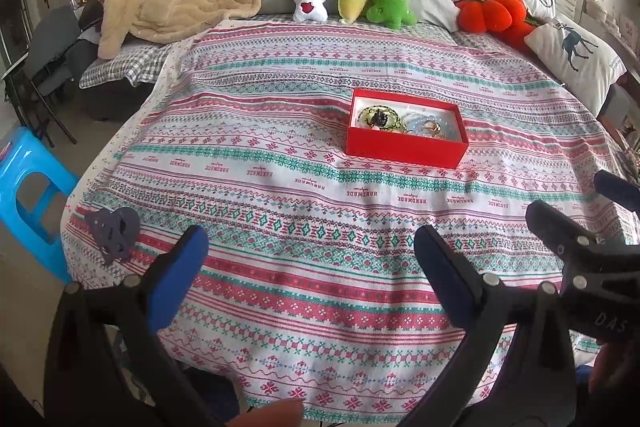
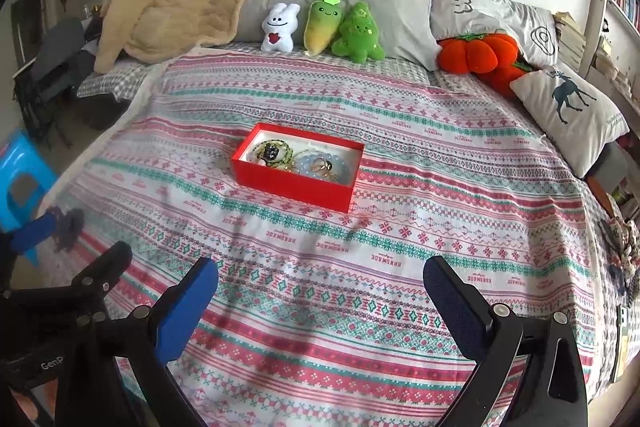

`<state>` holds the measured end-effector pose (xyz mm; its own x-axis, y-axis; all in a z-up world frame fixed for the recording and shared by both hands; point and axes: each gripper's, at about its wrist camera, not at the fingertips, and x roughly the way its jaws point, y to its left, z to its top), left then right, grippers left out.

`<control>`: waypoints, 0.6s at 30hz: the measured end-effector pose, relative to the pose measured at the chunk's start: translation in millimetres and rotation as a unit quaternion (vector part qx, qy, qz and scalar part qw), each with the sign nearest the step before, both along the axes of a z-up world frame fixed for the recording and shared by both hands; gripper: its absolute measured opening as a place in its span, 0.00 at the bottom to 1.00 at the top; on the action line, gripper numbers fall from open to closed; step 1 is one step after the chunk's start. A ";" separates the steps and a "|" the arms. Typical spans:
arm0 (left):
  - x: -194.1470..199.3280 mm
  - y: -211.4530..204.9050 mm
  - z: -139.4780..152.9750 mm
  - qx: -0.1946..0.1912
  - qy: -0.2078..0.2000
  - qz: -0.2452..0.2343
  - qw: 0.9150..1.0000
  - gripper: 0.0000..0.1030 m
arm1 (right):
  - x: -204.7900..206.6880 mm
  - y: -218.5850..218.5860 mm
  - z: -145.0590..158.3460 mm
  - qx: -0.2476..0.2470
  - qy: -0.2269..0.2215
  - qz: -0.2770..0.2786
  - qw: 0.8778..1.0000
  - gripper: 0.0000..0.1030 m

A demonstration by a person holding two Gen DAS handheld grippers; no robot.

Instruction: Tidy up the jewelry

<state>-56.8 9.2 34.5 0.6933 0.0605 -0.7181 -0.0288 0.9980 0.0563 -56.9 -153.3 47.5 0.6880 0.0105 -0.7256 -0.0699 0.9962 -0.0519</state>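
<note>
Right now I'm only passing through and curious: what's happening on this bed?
A person holds two grippers over the bedspread, both open and empty. The left gripper and right gripper hover short of the red box, which sits open with bracelets and rings piled inside. Nothing is being gripped. A dark felt piece lies near the bed's left edge.

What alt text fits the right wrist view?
An open red box of jewelry sits mid-bed on a striped patterned bedspread, beyond the open, empty right gripper. Plush toys and pillows line the headboard end.
</note>
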 end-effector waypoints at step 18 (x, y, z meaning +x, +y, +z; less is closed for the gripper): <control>1.4 -0.8 -1.3 0.002 0.001 0.000 1.000 0.99 | -0.9 -1.4 -1.2 0.008 0.002 -0.006 1.000 1.00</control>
<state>-55.5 8.4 33.2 0.6914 0.0629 -0.7197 -0.0283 0.9978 0.0600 -57.8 -154.6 46.3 0.6848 0.0143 -0.7286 -0.0590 0.9976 -0.0358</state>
